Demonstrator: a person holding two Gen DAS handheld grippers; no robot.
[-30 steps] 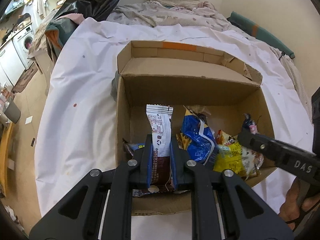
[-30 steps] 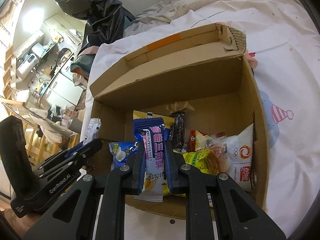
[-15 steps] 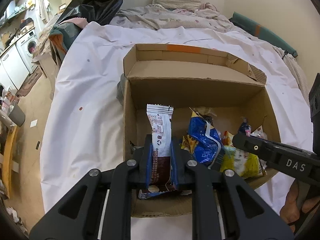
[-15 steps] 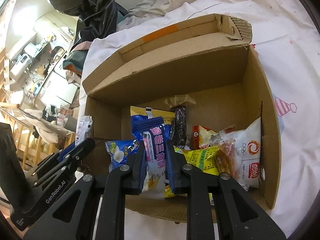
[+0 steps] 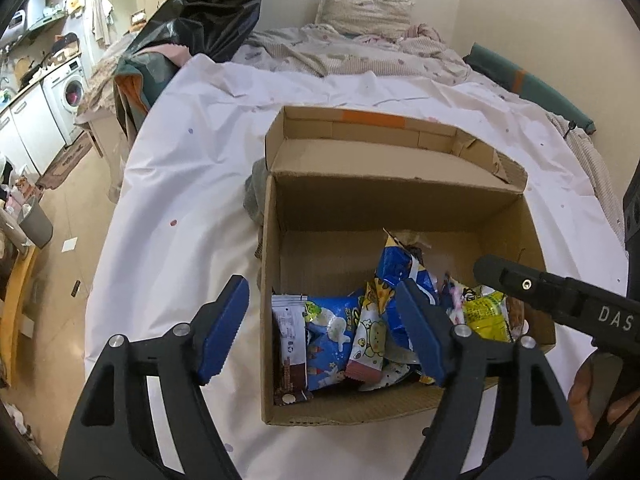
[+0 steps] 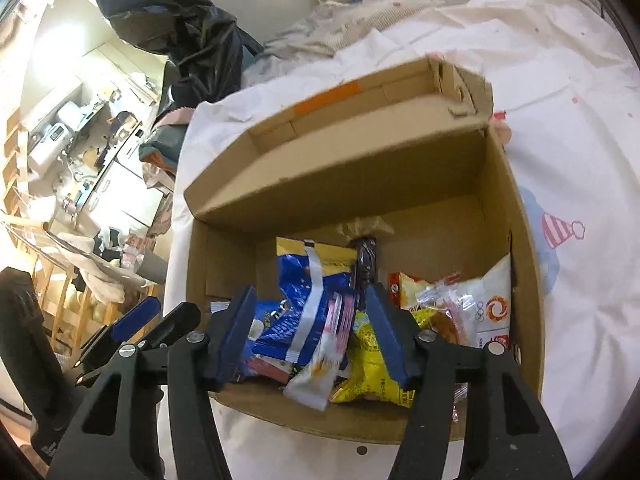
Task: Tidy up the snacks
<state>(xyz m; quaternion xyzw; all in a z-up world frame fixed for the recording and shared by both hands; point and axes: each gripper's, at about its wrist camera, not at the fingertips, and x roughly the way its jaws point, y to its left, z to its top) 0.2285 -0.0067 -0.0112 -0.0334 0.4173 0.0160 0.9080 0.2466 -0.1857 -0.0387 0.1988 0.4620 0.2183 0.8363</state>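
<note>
My left gripper point(image 5: 322, 330) hangs over the near-left corner of the cardboard box point(image 5: 504, 184), its jaws spread wide and holding nothing. One blue pad sits outside the box's left wall, above the white sheet point(image 5: 180, 184); the other is over the snacks inside. Directly below, a brown-and-white wafer packet point(image 5: 292, 344) lies flat against the left wall of the box, next to a blue-and-white packet point(image 5: 332, 332) and a small packet printed with a yellow bear point(image 5: 370, 336).

My right gripper point(image 6: 312, 332) is over the middle of the same box point(image 6: 496, 216), jaws also apart and gripping nothing. Between them a blue-and-pink wrapper point(image 6: 320, 344) appears blurred, with its white end tilted toward the box's near wall; I cannot tell whether it is touching the pile. Under it are a yellow packet point(image 6: 372, 368), a large blue bag point(image 6: 304, 280), and farther right a white packet with an orange swirl point(image 6: 492, 312) leaning on the right wall.

All the snacks I can see are inside the box, which sits on the sheet-covered bed. A black plastic bag point(image 5: 216, 4) is heaped beyond it.
</note>
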